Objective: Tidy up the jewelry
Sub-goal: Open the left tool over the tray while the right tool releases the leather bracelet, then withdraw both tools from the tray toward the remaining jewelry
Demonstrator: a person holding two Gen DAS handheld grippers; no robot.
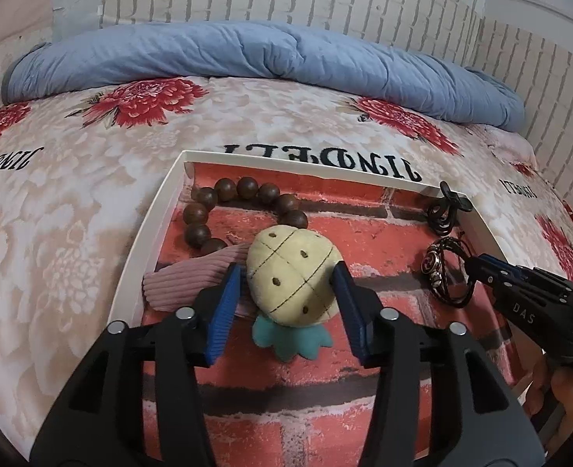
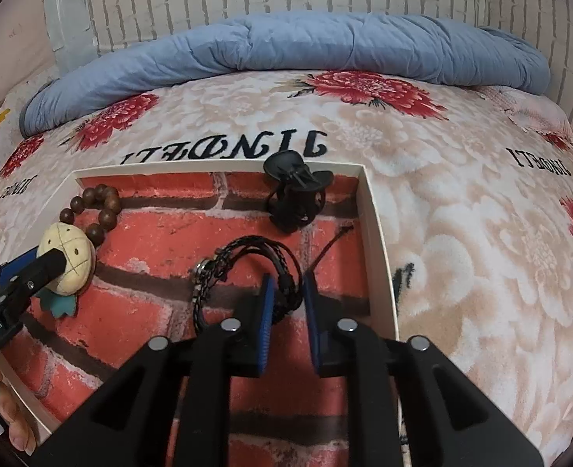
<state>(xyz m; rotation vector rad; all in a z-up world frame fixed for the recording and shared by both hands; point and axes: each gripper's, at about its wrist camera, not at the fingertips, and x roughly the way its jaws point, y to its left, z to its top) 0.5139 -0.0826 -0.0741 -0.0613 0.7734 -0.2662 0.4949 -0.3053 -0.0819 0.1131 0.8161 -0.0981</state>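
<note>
Left wrist view: tray (image 1: 158, 210) holds one bead bracelet (image 1: 224, 210), one pineapple plush (image 1: 290, 272) (both tools spread).

Glossy brown wooden beads (image 1: 224, 210) are catching the light inside a matt white card tray (image 1: 138, 257) lined with a brick-printed sheet, while a soft plush pineapple (image 1: 292, 272) in cream and teal cloth is lying against a ribbed pink corduroy piece (image 1: 193, 280). A braided black cord bracelet (image 2: 247, 276) is showing a shiny metal charm, and a black plastic hair claw (image 2: 296, 194) is looking dully smooth. Fuzzy floral fleece blanket (image 2: 461, 257) is spreading beneath, crumpled blue quilt (image 1: 247, 54) behind.
</note>
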